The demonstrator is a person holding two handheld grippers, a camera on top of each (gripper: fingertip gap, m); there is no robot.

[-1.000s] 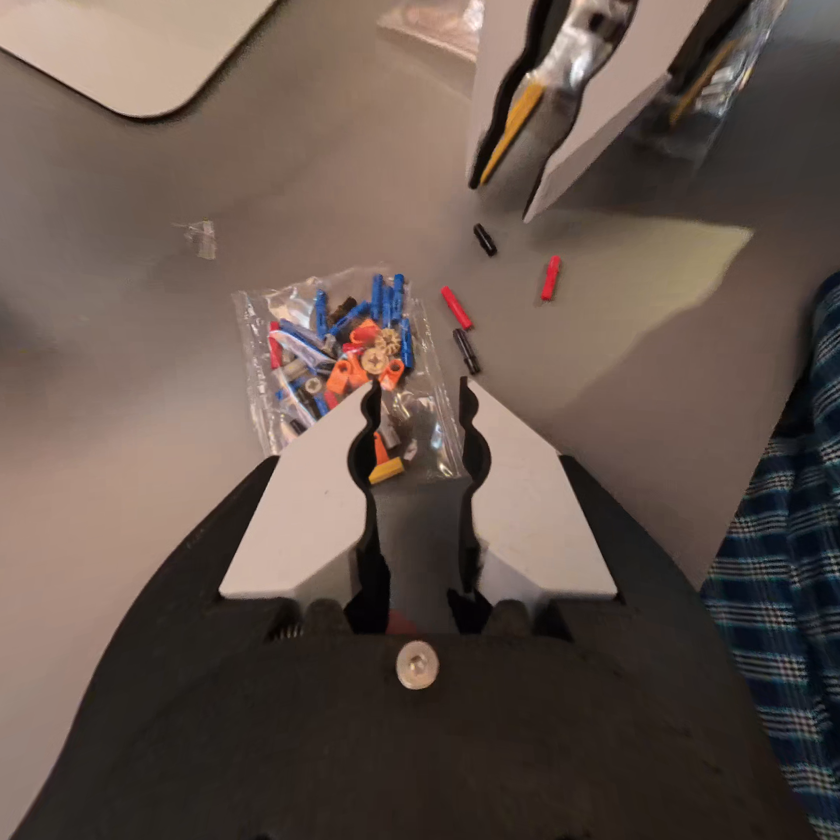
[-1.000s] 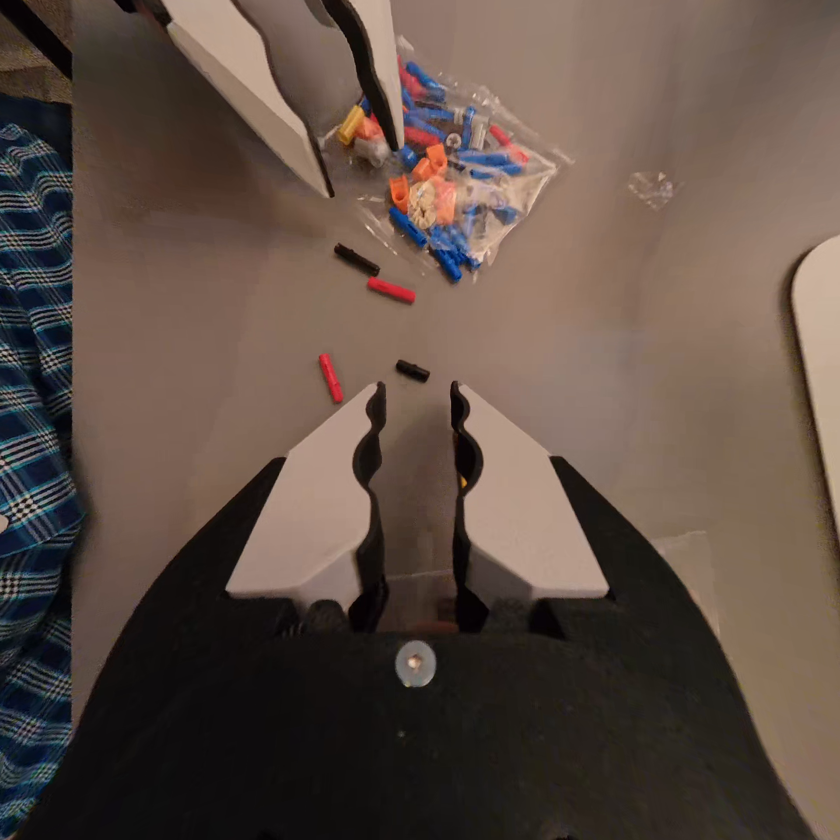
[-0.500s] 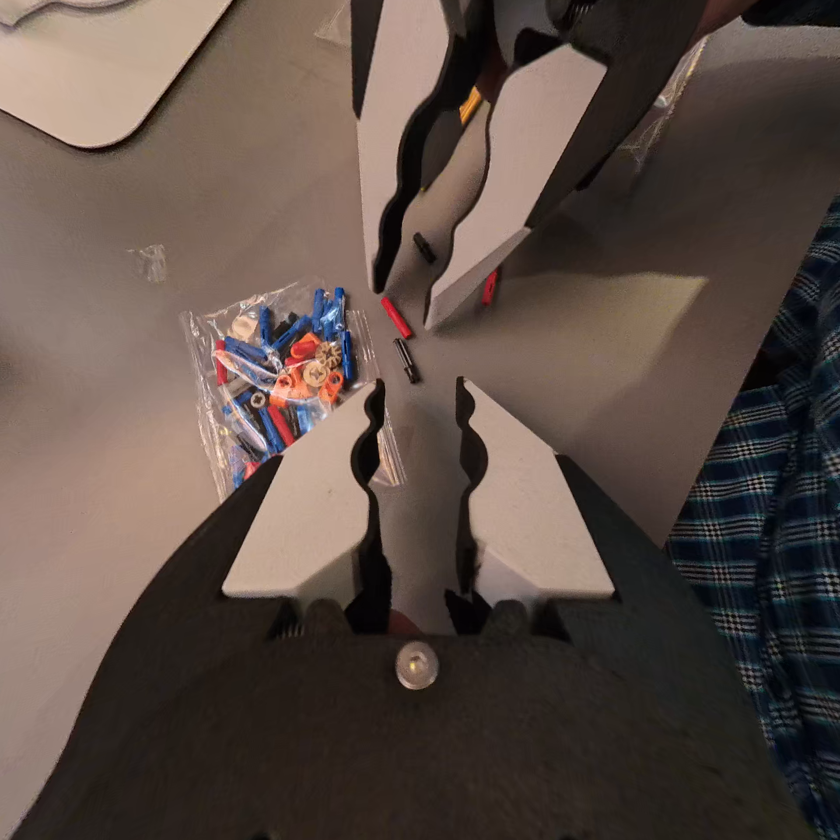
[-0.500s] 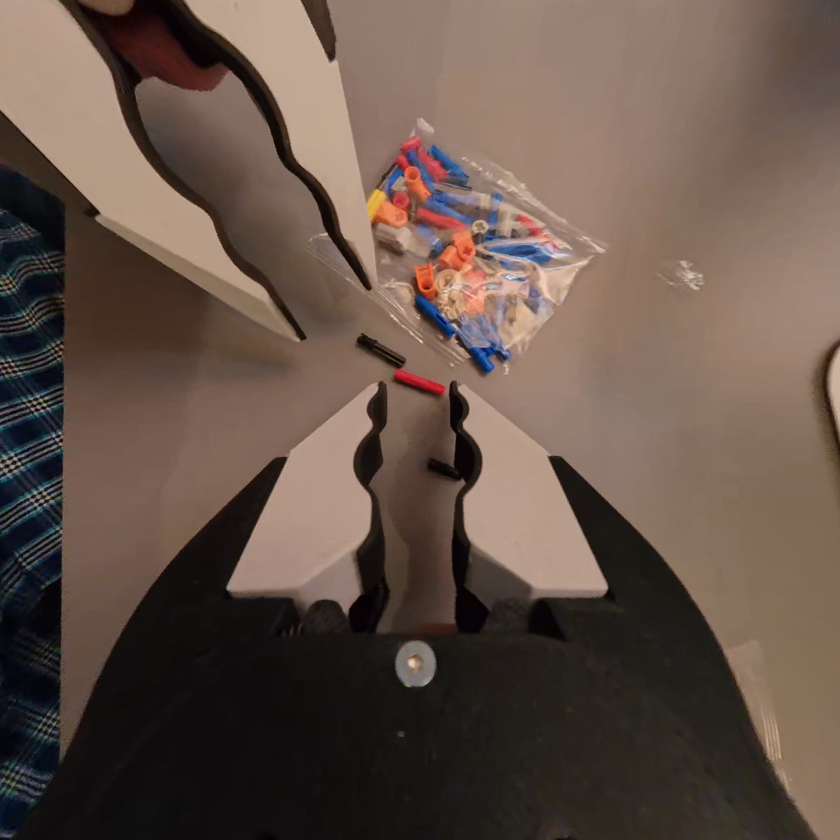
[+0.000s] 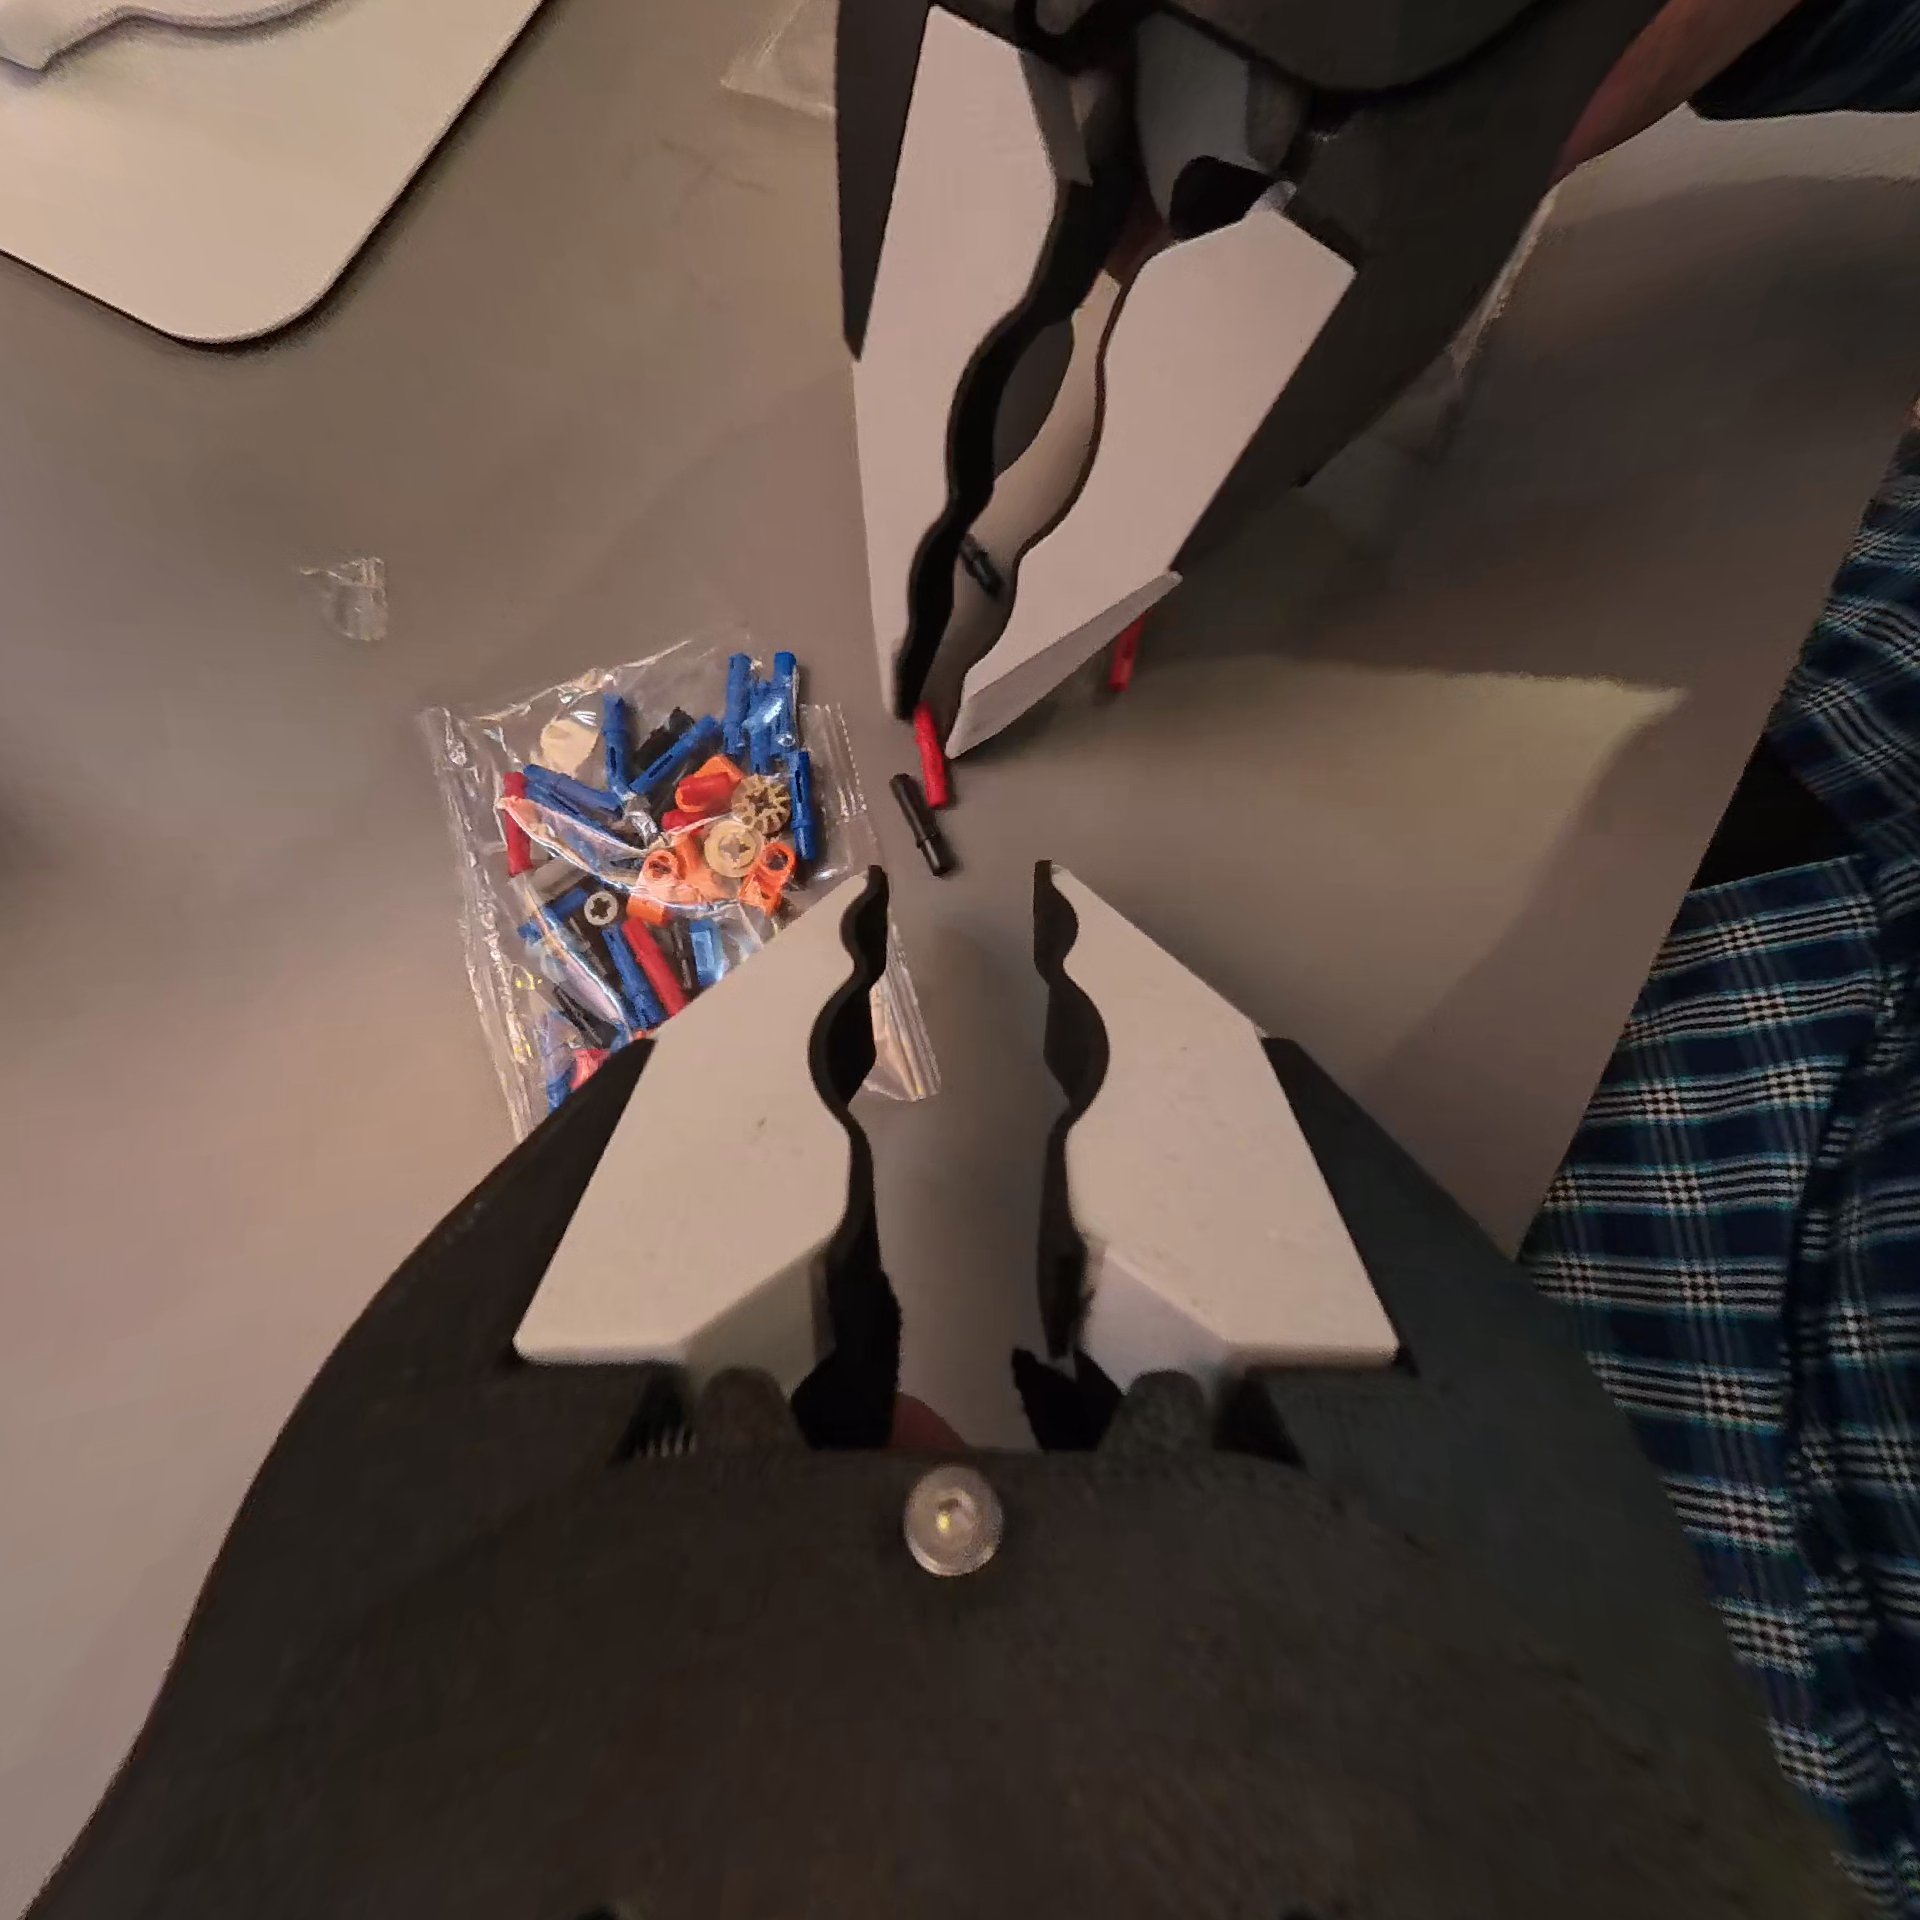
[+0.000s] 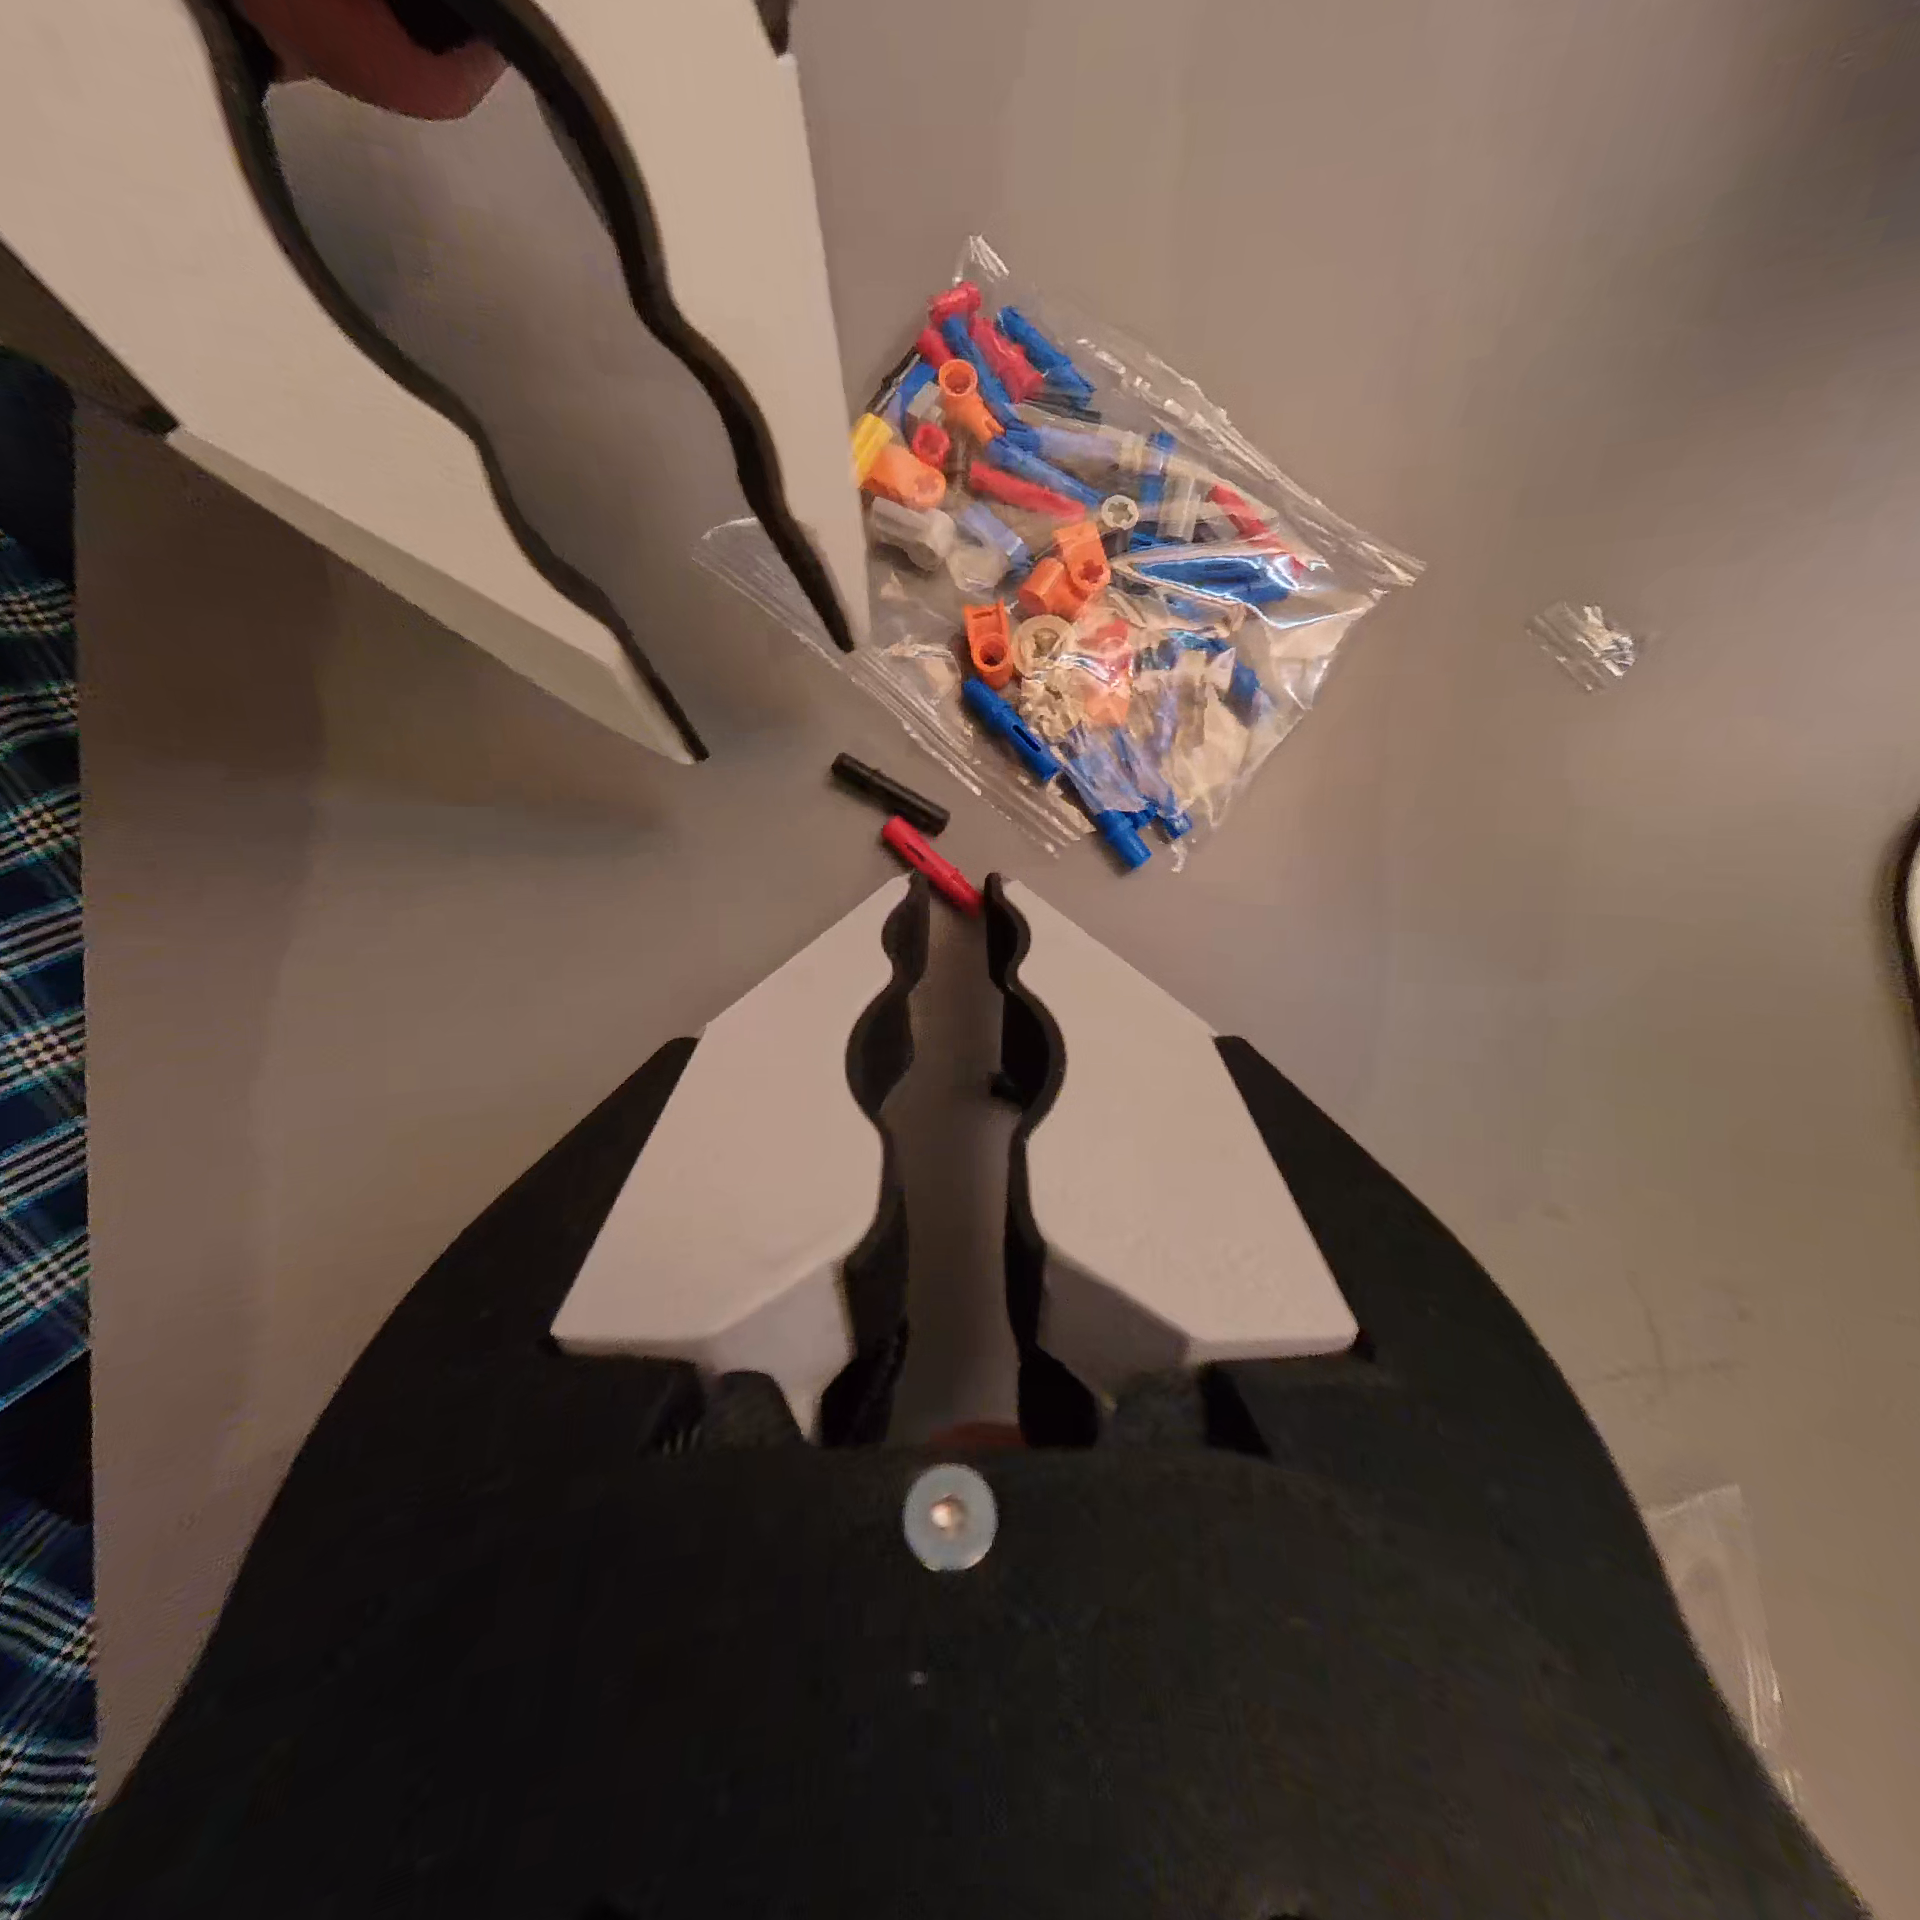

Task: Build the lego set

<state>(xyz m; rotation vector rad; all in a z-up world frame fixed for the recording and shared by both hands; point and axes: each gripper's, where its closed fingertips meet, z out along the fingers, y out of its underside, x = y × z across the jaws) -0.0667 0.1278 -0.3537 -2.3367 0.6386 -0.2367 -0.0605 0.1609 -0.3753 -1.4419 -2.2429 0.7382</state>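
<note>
Red pin (image 6: pixel 931 864) at narrowly parted right gripper (image 6: pixel 950 885) tips; left gripper (image 5: pixel 958 869) wide apart.

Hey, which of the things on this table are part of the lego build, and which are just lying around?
Part of the build:
clear bag of pieces
red pin at the right gripper tips
black pin
second red pin
short black pin

Lying about:
plastic scrap
white board

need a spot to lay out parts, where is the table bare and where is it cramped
Bare grey table lies right of the parts bag, toward the pale mat edge. Crowded: between both grippers, where the black pin and red pin lie beside the bag.
</note>
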